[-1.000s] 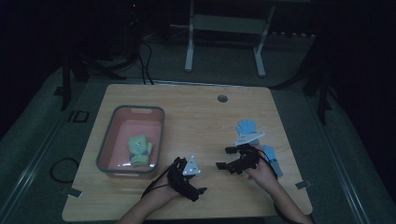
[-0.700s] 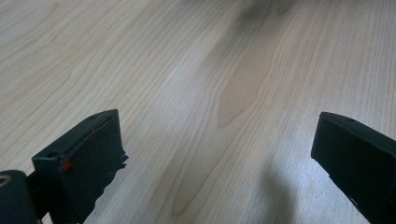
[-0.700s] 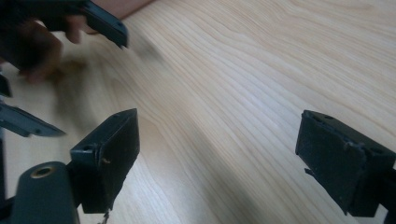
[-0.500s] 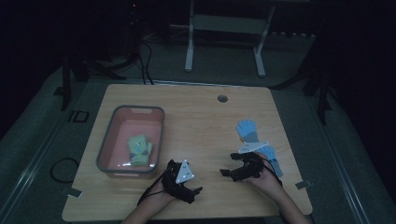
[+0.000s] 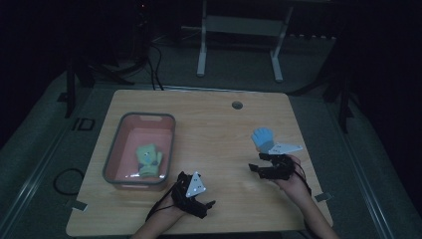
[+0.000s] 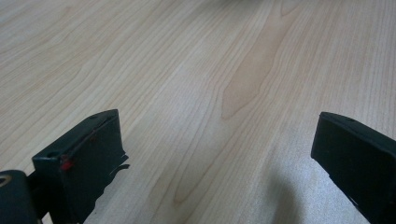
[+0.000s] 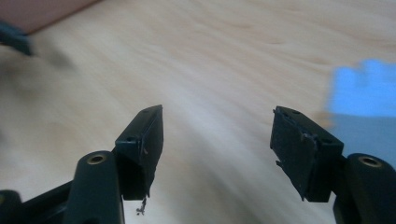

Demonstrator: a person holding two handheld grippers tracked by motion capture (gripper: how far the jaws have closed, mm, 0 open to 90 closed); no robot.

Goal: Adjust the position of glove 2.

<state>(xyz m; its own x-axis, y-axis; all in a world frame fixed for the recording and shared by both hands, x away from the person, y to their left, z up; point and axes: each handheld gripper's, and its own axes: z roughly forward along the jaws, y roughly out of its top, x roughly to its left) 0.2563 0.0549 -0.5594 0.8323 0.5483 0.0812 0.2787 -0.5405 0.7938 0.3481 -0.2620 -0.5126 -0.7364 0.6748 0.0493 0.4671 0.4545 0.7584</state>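
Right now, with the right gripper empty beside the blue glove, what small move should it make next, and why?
Probably swing the right gripper back onto the blue glove. Its jaws, just closing, have nothing between them, and the glove lies off to one side on the table, while a green glove already sits in the bin.

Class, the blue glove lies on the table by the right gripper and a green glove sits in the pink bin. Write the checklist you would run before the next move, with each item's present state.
1. Right gripper empty: ok, nothing between the jaws, which have just been closing.
2. Right gripper lined up on the blue glove: not ok, glove sits off to one side in the right gripper view.
3. Left gripper open and empty: ok, bare table between jaws.
4. Pink bin has room: ok, one green glove inside.
5. Blue glove lying flat: cannot tell.
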